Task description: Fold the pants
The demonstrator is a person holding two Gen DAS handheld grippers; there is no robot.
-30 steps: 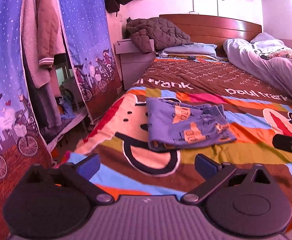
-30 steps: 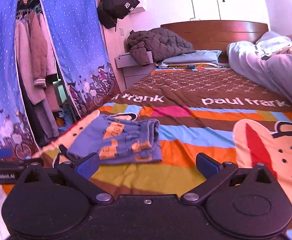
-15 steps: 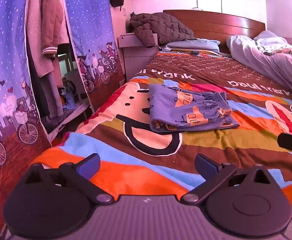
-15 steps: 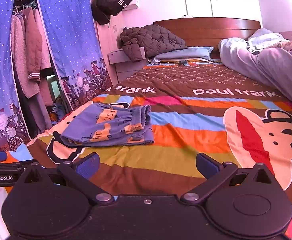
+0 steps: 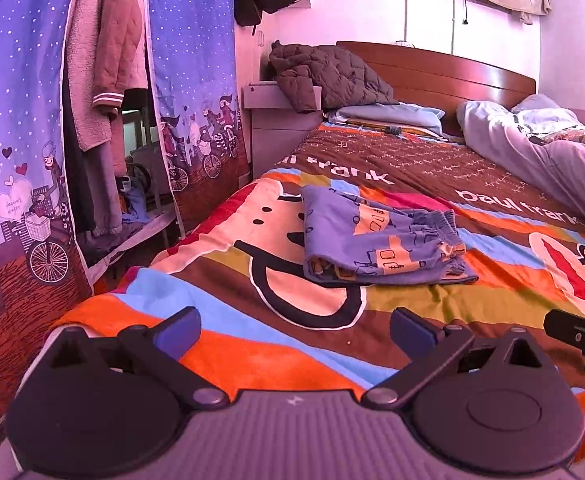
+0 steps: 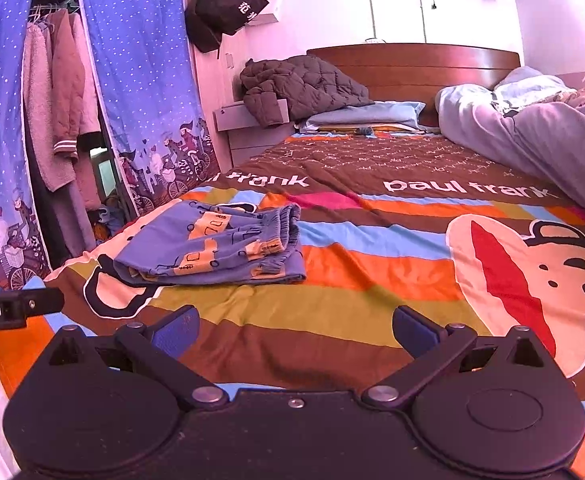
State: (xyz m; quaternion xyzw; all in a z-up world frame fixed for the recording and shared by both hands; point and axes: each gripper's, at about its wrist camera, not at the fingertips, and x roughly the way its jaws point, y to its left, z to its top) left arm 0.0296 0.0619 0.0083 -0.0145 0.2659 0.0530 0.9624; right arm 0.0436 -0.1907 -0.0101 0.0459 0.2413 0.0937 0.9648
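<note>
Both grippers, left gripper (image 5: pixel 294 326) and right gripper (image 6: pixel 294 326), gape empty near folded blue pants (image 5: pixel 380 246).

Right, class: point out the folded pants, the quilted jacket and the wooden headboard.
folded pants (image 5: pixel 380 246): left wrist view, top layer of the fold.
quilted jacket (image 6: pixel 304 84): right wrist view, middle of the heap.
wooden headboard (image 6: pixel 432 66): right wrist view, its front panel.

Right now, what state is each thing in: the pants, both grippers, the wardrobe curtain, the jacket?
pants: folded, lying flat on the bedspread, not held
left gripper: open, empty
right gripper: open, empty
wardrobe curtain: parted, clothes showing
jacket: crumpled over the nightstand
</note>
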